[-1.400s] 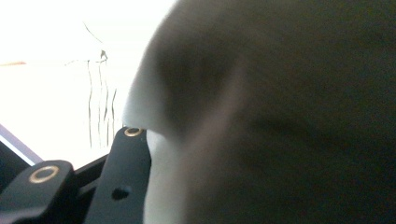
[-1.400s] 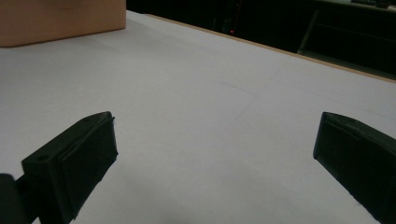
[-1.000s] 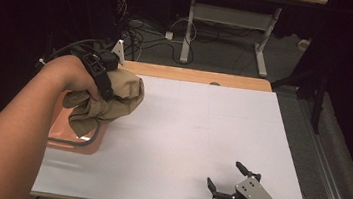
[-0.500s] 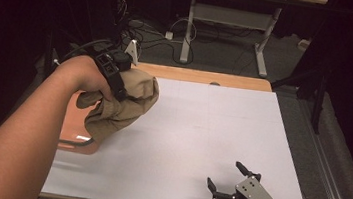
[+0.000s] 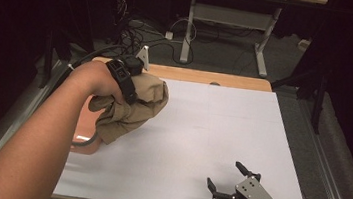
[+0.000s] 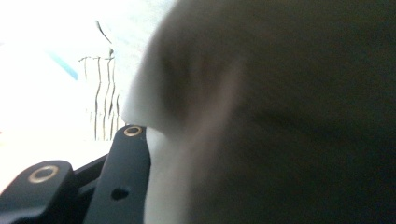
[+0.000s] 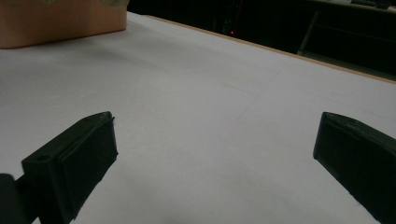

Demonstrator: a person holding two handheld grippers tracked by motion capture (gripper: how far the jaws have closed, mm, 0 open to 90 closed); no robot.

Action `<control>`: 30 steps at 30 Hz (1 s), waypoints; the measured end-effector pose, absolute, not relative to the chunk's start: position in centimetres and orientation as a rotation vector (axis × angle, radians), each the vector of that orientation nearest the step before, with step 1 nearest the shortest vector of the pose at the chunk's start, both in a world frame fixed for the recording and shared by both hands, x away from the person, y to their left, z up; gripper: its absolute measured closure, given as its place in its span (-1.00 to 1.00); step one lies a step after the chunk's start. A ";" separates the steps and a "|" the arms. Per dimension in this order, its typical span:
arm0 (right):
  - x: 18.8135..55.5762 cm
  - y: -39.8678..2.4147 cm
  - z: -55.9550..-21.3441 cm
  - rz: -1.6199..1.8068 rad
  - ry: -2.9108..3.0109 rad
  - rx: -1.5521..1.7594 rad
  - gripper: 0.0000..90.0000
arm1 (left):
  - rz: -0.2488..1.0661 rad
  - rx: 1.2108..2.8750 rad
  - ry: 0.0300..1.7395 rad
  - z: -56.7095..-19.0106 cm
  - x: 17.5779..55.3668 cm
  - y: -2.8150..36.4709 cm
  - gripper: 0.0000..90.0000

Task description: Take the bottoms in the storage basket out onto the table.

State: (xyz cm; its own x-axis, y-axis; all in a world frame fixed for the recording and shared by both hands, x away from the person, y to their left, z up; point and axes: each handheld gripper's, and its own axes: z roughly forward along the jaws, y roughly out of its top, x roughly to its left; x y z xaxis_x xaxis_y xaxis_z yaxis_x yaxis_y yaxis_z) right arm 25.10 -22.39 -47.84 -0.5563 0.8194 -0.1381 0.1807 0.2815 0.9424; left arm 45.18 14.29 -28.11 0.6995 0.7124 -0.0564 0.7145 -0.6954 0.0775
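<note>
A tan cloth (image 5: 133, 109) hangs bunched from my left gripper (image 5: 139, 77), which is shut on it above the table's left side; the jaws are buried in the fabric. In the left gripper view the blurred cloth (image 6: 280, 116) presses close against the one black jaw that shows at lower left. The cloth's lower end dangles over the rim of an orange bin (image 5: 82, 131). My right gripper (image 5: 225, 174) rests near the front edge at the right, open, with nothing between its fingers (image 7: 79, 154).
A white sheet (image 5: 221, 130) covers the wooden table. The orange bin (image 7: 60, 18) stands at the left edge. Cables and a desk frame (image 5: 224, 14) lie on the floor beyond the far edge.
My left hand has carried the cloth to the right and farther over the white sheet, away from the bin. The right gripper has stayed put.
</note>
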 end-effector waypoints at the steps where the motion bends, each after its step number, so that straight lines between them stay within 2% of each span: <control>1: 25.1 -22.4 -47.8 1.292 1.921 0.895 -0.99 | -0.036 2.810 1.175 -28.2 45.2 14.1 0.31; 16: 25.1 -22.4 -47.9 1.294 1.921 0.896 -0.99 | -0.074 2.816 1.090 -30.4 45.4 11.4 0.31; 30: 25.1 -22.5 -47.8 1.296 1.918 0.894 -0.99 | -0.055 2.787 1.061 -32.2 45.7 9.8 0.30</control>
State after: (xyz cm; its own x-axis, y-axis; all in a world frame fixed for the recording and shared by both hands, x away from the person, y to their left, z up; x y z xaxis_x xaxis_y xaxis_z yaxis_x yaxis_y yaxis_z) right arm 25.11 -22.52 -47.81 -0.5571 0.8191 -0.1373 0.1782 0.2794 0.9435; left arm 45.72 9.83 -32.18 0.7478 0.6577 -0.0909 0.6636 -0.7358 0.1350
